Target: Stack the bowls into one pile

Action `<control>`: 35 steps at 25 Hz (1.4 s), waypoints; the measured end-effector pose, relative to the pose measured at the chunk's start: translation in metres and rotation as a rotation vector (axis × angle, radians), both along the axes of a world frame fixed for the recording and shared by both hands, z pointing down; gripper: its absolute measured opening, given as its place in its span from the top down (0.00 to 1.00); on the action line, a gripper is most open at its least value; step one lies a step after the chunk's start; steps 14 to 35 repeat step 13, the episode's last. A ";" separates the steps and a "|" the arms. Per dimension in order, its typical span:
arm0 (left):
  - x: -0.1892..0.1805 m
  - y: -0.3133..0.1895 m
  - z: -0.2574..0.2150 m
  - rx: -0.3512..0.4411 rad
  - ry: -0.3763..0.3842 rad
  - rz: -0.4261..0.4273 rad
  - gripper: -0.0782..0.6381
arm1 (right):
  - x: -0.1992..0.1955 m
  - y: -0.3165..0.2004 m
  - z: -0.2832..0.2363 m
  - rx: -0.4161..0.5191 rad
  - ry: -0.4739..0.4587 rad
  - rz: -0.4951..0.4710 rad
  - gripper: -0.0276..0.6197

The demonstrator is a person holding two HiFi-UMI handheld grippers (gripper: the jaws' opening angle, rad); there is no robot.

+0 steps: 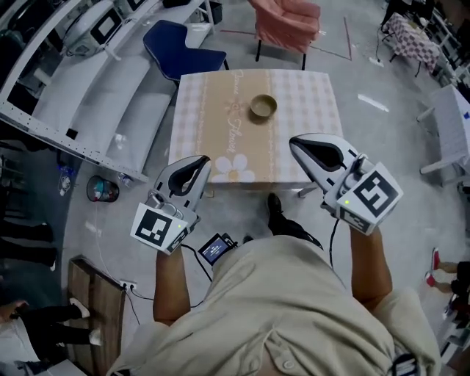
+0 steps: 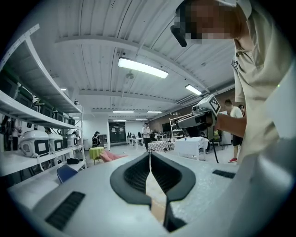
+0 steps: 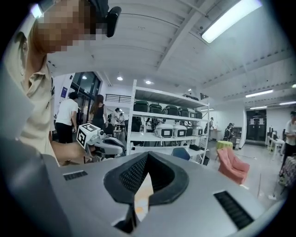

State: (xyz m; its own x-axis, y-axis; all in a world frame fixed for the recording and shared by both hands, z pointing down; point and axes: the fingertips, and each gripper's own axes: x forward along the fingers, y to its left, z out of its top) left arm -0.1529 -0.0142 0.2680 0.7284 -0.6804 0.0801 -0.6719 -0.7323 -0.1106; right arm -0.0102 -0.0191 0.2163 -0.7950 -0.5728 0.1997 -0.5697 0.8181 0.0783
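A tan bowl [image 1: 263, 106] stands alone on the far half of the checked tablecloth [image 1: 213, 139]; whether others are nested in it I cannot tell. Both grippers are held up in front of the person's body, short of the table's near edge and well away from the bowl. My left gripper [image 1: 203, 161] is shut with nothing in it; in its own view the tips [image 2: 149, 153] meet. My right gripper [image 1: 294, 143] is likewise shut and holds nothing, its tips [image 3: 147, 154] touching. Each gripper view looks level across the room and shows the other gripper: the right one [image 2: 199, 118], the left one [image 3: 99, 141].
A blue chair [image 1: 183, 48] and a pink armchair [image 1: 286, 18] stand beyond the table. Metal shelving [image 1: 66, 95] runs along the left, with a round container [image 1: 103, 189] on the floor beside it. A white table [image 1: 449, 125] is at the right. People stand in the background.
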 end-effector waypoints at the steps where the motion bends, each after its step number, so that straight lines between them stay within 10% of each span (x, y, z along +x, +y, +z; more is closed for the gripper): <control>1: 0.003 0.004 -0.002 0.004 0.000 0.008 0.87 | 0.003 0.005 -0.002 0.003 0.002 0.007 0.95; 35: 0.009 0.024 -0.021 0.020 0.006 0.041 0.87 | 0.015 0.029 -0.017 0.004 0.010 0.056 0.95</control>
